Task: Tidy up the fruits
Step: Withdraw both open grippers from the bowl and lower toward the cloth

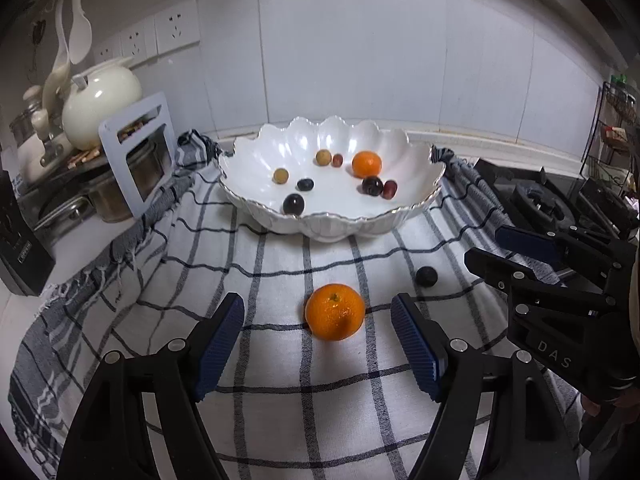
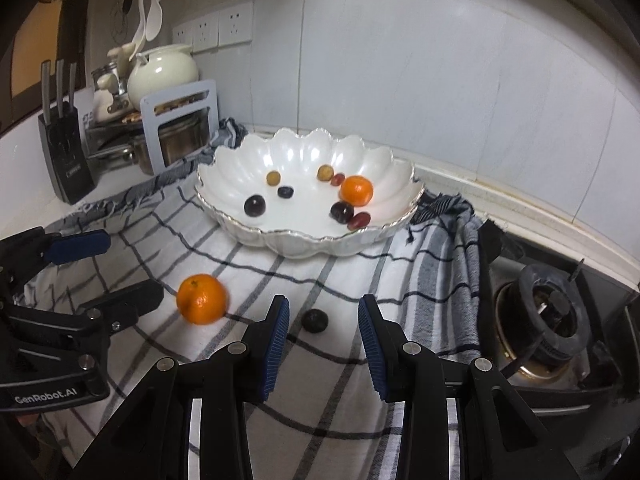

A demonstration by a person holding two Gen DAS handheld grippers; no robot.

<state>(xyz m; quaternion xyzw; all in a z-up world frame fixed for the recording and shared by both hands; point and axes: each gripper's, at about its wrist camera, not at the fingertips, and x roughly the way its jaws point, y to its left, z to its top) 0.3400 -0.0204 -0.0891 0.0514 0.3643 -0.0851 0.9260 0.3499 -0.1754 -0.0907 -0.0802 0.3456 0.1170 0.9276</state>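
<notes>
Left wrist view: the left tongs [image 1: 318, 344] are seen spread wide and empty, their blue pads [image 1: 218, 346] flanking the loose orange [image 1: 335, 311], which lies on the checked cloth [image 1: 280, 384] a little ahead of the tips and touches neither pad. From the right wrist view, the right tongs [image 2: 323, 330] are set narrower, also empty, with the small dark fruit [image 2: 315, 320] resting on the cloth just ahead of the gap between the pads. Beyond both, the scalloped white bowl [image 2: 400, 220] stands on the same cloth over the worktop; another orange [image 2: 356, 190] and several small dark, red and yellowish fruits already lie in it.

Judged from this, two grasps are being lined up at once. Each fruit should be centred between the pads before closing, since round fruit is likely to roll if one pad arrives first. The tips are best kept just clear of the cloth, so that no fold is pinched. Pressure on the small soft fruit should be kept light. The gas burner [image 2: 548, 312] lies close on the right and should be avoided.
</notes>
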